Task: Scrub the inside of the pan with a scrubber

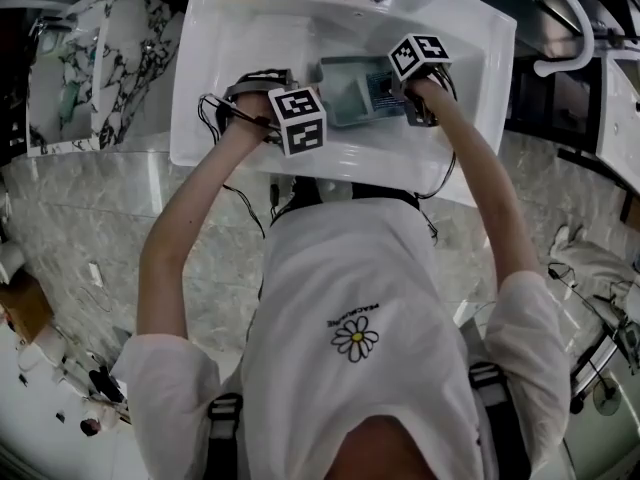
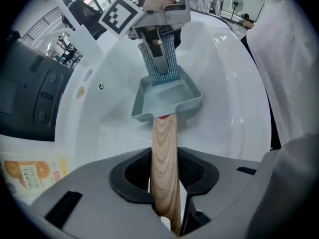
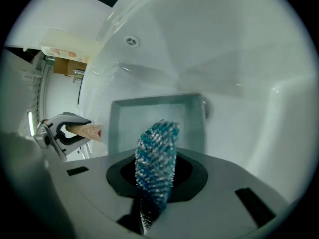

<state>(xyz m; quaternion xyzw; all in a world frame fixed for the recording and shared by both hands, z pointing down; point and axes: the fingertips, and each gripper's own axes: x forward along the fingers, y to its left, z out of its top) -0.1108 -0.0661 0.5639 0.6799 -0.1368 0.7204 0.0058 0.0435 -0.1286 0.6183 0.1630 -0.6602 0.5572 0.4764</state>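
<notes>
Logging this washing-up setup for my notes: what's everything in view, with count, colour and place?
sink: one, white, under both tools.
pan: one, grey-green with wooden handle, in the sink.
scrubber: one, sparkly blue, reaching into the pan.
printed pack: one, white and orange, at the sink's edge.
left tool: one, grey, shut on the wooden handle.
right tool: one, grey, shut on the scrubber.
arms: two, bare, above the sink.

Pale grey-green on the square pan (image 2: 167,101), light wood grain along its handle (image 2: 164,168), with a red dab at the pan end. Blue flecked with silvery white, in a knitted mesh, on the scrubber (image 3: 157,156); plain white over the sink (image 2: 234,108). Black-and-white squares on the marker cube (image 1: 298,120), grey with black pads on the left tool (image 2: 164,183) and right tool (image 3: 157,178), white with a yellow-centred daisy print on the shirt (image 1: 350,268).
</notes>
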